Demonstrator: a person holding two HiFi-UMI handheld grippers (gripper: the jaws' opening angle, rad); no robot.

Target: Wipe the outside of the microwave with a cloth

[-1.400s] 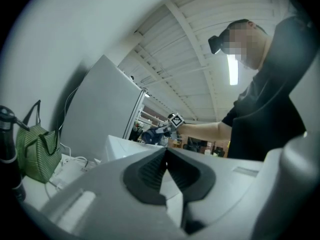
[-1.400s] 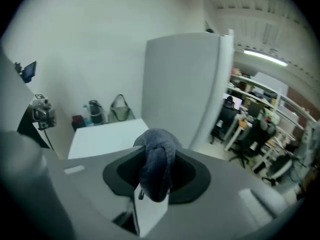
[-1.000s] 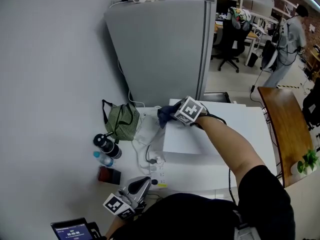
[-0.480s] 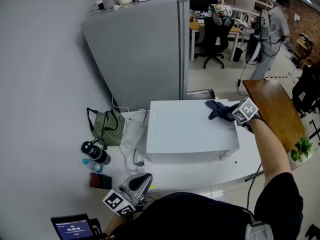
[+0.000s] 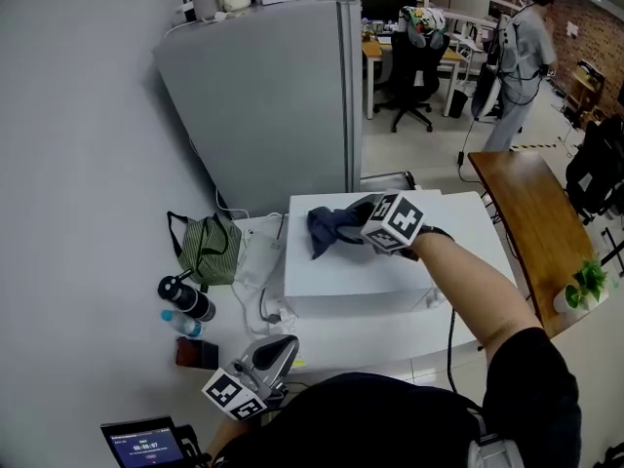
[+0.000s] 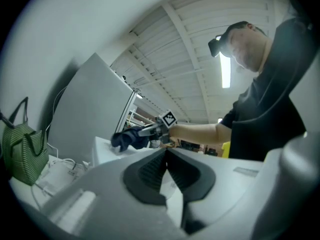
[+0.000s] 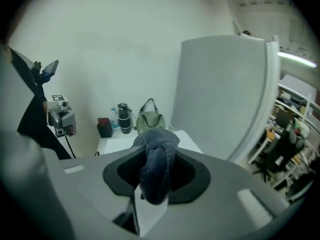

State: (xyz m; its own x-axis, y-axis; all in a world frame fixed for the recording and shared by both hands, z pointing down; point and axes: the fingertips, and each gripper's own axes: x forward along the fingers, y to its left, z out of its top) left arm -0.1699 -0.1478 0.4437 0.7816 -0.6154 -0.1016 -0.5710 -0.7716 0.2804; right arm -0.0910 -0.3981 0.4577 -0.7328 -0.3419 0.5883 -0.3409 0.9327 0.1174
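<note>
In the head view, we hold the right gripper [image 5: 359, 224] over the white microwave [image 5: 370, 279]. Its jaws are clamped on the dark blue cloth [image 5: 328, 228], which sits bunched on the rear left part of the microwave's top. The left gripper [image 5: 268, 364] hangs low by the near edge of the table [image 5: 341, 344]. We judge that the top is the part being wiped. The next move calls for pressing the cloth flatter and sweeping it across the top, then doing the sides and door.

In the left gripper view, the jaws are closed together with nothing between them.

In the right gripper view, the cloth fills the gap between the jaws and droops over them.

We can read no brand, and the digits on the small screen [image 5: 141, 448] are too tiny to make out.
</note>
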